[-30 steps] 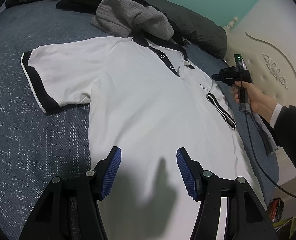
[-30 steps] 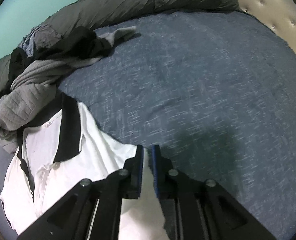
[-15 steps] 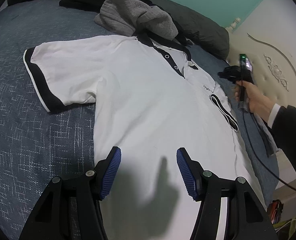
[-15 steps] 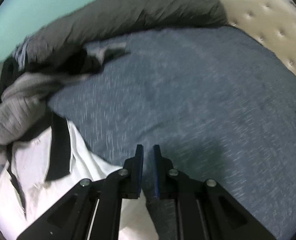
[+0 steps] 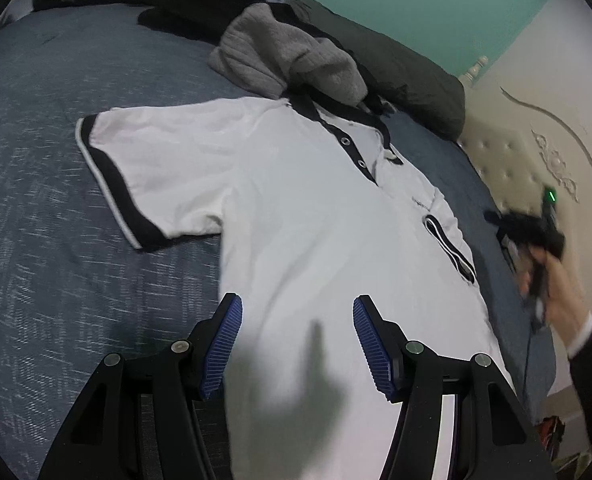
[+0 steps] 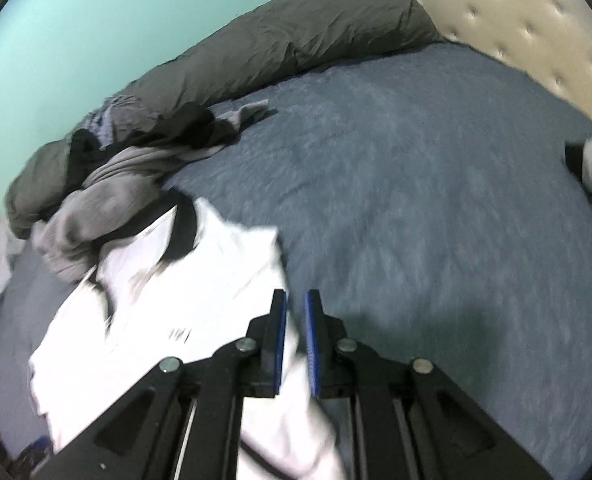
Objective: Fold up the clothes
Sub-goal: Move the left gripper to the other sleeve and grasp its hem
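Nearest in the left wrist view, the left gripper (image 5: 296, 344) is held with its blue pads spread wide, nothing between them, above the lower body of the white polo shirt (image 5: 316, 220). A shadow is cast on the cloth between the fingers. Ahead of it, the shirt is laid flat on the blue bedspread (image 5: 55, 240), the black-trimmed sleeve (image 5: 115, 184) stretched out ahead and to the left, the black collar (image 5: 336, 120) farther on. Beyond the collar, a grey garment (image 5: 287, 60) is heaped. Off to the right, the right gripper (image 5: 532, 232) is seen, blurred, in a hand (image 5: 560, 292). In its own view its pads are nearly closed, white shirt fabric pinched between them.
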The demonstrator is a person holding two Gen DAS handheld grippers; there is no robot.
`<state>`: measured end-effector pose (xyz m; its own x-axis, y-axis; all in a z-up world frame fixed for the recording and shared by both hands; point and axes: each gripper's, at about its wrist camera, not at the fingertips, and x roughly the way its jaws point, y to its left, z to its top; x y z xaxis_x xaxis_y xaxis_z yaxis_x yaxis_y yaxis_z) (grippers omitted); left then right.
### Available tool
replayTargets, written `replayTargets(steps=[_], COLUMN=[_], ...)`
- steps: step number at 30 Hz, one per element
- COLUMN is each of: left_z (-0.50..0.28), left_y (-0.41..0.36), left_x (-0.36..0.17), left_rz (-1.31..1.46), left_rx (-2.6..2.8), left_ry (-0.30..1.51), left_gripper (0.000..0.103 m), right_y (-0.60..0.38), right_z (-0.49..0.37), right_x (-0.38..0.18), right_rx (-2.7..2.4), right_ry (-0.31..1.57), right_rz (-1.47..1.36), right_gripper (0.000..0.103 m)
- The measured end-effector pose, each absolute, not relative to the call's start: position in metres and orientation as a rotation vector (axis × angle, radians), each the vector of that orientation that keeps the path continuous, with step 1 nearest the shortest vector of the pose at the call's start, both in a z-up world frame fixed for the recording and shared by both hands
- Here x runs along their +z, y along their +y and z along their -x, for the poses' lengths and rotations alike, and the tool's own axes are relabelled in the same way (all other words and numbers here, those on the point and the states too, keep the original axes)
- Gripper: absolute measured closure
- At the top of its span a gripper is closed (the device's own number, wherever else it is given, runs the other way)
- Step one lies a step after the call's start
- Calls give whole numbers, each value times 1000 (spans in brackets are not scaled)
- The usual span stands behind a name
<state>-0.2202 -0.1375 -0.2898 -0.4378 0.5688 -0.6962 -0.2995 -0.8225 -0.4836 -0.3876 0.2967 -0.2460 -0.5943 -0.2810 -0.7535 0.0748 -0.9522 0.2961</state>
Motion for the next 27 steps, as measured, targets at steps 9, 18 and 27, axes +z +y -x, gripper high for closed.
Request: replayTargets(steps=[9, 18, 27], left_z=[238, 274, 316], left_y=[-183, -211, -220], left_x=[-296, -298, -308], left_rz=[1305, 1355, 1391], left_rx=[2380, 2446, 2474], left_ry=[-511, -562, -574], left_gripper=[41, 41, 41], right_y=[283, 282, 285], right_z=[295, 249, 240], right_x=[-259, -268, -279], right_rx=[-2427, -2344, -2297], right_ry=[-492, -559, -640], right_rz=[-1228, -1191, -1163], right_gripper=[88, 80, 77])
